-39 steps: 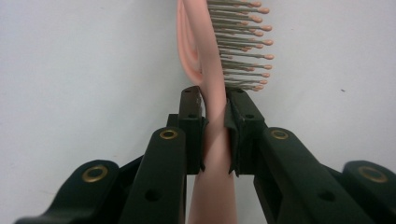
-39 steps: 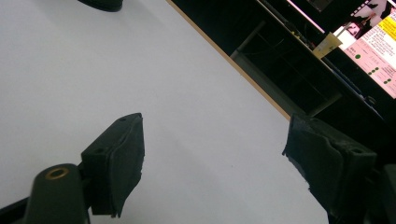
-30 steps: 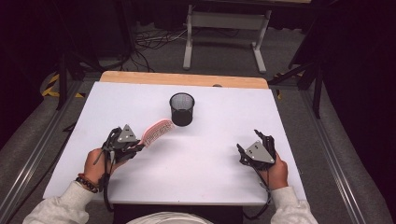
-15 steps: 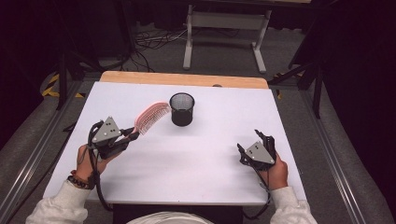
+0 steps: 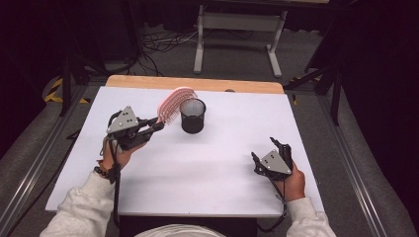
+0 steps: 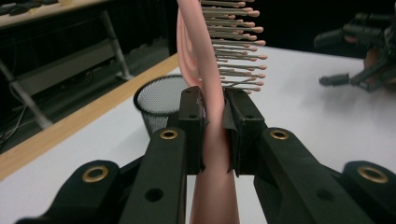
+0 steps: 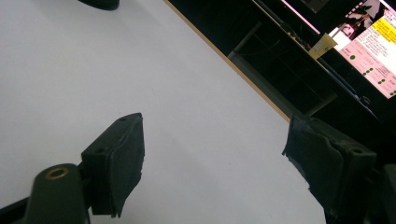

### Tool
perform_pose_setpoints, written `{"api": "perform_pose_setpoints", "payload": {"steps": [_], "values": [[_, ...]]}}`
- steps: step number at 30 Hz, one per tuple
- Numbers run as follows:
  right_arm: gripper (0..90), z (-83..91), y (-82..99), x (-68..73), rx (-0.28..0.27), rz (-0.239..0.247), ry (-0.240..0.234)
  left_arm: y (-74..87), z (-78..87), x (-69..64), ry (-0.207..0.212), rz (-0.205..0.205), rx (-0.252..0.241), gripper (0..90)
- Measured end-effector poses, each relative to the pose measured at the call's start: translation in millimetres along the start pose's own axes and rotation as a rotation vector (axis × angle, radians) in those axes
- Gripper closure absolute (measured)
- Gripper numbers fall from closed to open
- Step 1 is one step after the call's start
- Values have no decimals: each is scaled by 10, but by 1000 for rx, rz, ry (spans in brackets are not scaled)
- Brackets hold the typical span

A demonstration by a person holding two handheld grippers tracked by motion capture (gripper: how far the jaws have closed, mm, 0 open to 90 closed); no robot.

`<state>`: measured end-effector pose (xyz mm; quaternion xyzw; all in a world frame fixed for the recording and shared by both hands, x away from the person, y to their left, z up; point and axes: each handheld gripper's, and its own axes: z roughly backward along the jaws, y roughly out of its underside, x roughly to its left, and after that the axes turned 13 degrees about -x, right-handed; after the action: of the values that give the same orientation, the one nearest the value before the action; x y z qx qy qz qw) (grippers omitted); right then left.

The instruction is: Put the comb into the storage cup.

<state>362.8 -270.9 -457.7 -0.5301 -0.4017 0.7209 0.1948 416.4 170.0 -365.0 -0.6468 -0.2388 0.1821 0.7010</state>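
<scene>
A: Please start with the two tongs. What does each one do?

B: The left gripper (image 5: 157, 126) pinches the handle of a pink plastic hairbrush with thin bristles (image 5: 174, 102). In the left gripper view the two black pads (image 6: 191, 119) press on the pink handle from both sides, and the head of the brush (image 6: 219, 42) goes up over them with the bristles pointing to the right of that view. The right gripper (image 5: 269, 150) has its jaws spread apart, and nothing is between them; in the right gripper view I see bare table between the two pads (image 7: 119, 154).

A: Where is the hairbrush compared to the other things?

B: In the high view it is lifted off the white rectangular table top (image 5: 212, 187), tilted, with its head just beside the rim of a small black wire-mesh cup (image 5: 192, 115). If it touches the rim, I cannot tell. The cup stands upright near the far middle of the table.

A: And the hands?

B: The left hand (image 5: 116, 153) is at the left side of the table, near the cup. The right hand (image 5: 291, 180) rests near the right front corner, well apart from the cup. A strip of light wood (image 5: 197, 84) runs along the far edge of the table.
</scene>
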Motion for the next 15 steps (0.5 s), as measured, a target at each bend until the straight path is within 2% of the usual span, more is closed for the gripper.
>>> {"api": "perform_pose_setpoints", "payload": {"steps": [1, 2, 6, 7, 8, 9, 10, 12, 14, 15], "values": [[201, 0, 0, 0, 0, 0, 0, 0, 0, 0, 0, 0, 0, 785], [201, 0, -2, 5, -3, 6, 3, -20, -109, 34, 17, 4, -26, 785], [201, 5, -4, 5, -10, 14, 3, -31, -348, 102, 42, 17, -109, 785], [201, 7, -3, 3, -12, 15, 3, -31, -348, 102, 42, 17, -109, 785], [201, 9, -1, 3, -14, 11, 3, -34, -478, 127, 49, 13, -136, 785], [201, 9, 2, 3, -18, 8, 4, -35, -545, 139, 52, 20, -142, 785], [199, 7, 5, 3, -18, 5, 1, -35, -545, 139, 52, 20, -142, 785], [198, 6, 9, 4, -20, -2, -3, -34, -672, 173, 55, 23, -162, 785], [197, 9, 6, 9, -21, 2, -7, -40, -840, 235, 75, 47, -191, 785], [197, 14, 4, 11, -24, 7, -5, -40, -840, 235, 75, 47, -191, 785]]}}
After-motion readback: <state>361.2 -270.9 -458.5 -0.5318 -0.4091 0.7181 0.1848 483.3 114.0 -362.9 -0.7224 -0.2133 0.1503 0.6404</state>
